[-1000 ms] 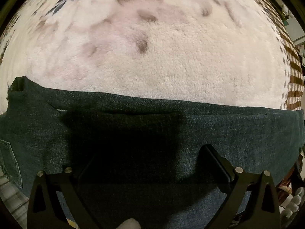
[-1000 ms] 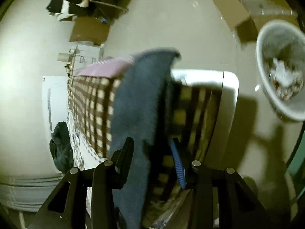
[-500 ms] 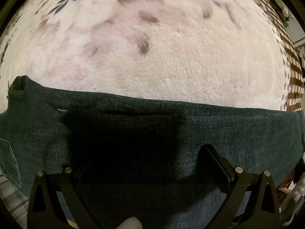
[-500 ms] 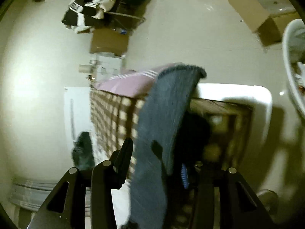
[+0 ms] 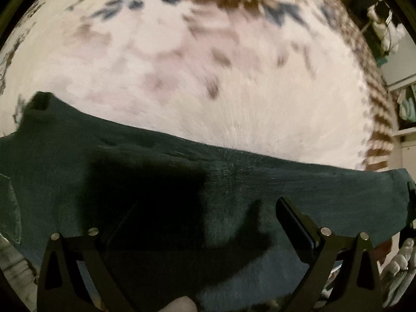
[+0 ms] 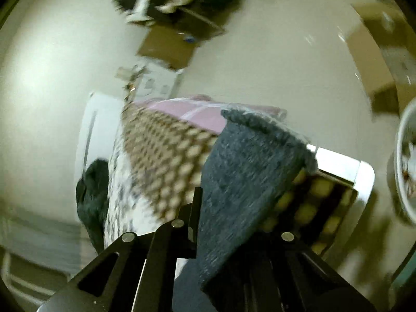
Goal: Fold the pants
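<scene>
Dark denim pants (image 5: 182, 182) lie flat across a white fluffy blanket (image 5: 182, 78), filling the lower half of the left wrist view. My left gripper (image 5: 205, 223) hovers just above them and points straight down, jaws wide apart and nothing between them. Its left finger is lost in shadow. In the right wrist view, one pant leg end (image 6: 247, 169) hangs raised over the bed's corner. My right gripper (image 6: 215, 208) is closing on that leg, with the denim pinched between its fingers. The denim hides its right finger.
The blanket's brown checked border (image 6: 161, 156) drapes over a pink sheet (image 6: 187, 111) on a white frame (image 6: 343, 166). On the floor lie a dark clothes heap (image 6: 93, 195), cardboard boxes (image 6: 169, 46) and a white basket (image 6: 405, 169). A person's fingertip (image 5: 182, 304) shows at the bottom edge.
The right gripper's jaws went from apart around the leg to pinched on it, and it rose with the leg end. The left gripper lifted off the pants; its view is now blurred.
</scene>
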Tool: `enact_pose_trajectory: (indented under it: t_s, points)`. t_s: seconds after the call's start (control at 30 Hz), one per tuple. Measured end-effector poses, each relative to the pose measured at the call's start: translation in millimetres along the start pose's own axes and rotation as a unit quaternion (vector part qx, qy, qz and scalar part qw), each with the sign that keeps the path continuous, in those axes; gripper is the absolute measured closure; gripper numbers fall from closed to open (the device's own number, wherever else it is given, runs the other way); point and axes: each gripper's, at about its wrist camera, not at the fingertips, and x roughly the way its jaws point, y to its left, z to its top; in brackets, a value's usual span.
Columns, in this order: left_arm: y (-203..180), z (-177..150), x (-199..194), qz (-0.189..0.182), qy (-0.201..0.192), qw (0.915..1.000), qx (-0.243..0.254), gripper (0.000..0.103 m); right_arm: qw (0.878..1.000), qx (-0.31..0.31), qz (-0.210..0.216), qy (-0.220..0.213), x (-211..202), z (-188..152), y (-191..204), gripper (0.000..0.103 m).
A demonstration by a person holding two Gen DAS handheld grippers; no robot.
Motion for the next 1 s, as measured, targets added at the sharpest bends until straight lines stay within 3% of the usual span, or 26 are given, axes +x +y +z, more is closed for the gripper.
enact_pose_trajectory:
  t_s: [0.2, 0.4, 0.53, 0.73, 0.8, 0.87, 0.93, 1.0]
  points:
    - [42, -13, -61, -0.032, -0.044, 0.9984, -0.014, 0.0, 0.994, -0.103, 0.037, 0.009, -26, -48, 112, 0.096]
    - [121, -43, -109, -0.042, -0.06, 0.9954, -0.062, 0.0, 0.978, -0.186, 0.044, 0.077, 5, -155, 198, 0.096]
    - [178, -67, -119, -0.015, -0.06, 0.9944, -0.086, 0.0, 0.964, -0.223, 0.034, 0.143, 48, -241, 223, 0.096]
    - [247, -95, -111, -0.008, -0.046, 0.99, -0.133, 0.0, 0.924, -0.303, -0.013, 0.233, 117, -381, 221, 0.095]
    - [265, -103, -112, -0.004, -0.046, 0.9882, -0.146, 0.0, 0.913, -0.31, -0.056, 0.261, 132, -425, 216, 0.086]
    - [281, -110, -115, -0.004, -0.046, 0.9856, -0.162, 0.0, 0.91, -0.301, -0.08, 0.276, 141, -452, 216, 0.074]
    - [293, -116, -115, -0.003, -0.047, 0.9832, -0.176, 0.0, 0.913, -0.287, -0.072, 0.28, 143, -461, 220, 0.048]
    - [303, -121, -115, 0.001, -0.044, 0.9815, -0.186, 0.0, 0.907, -0.262, -0.035, 0.328, 145, -473, 227, 0.043]
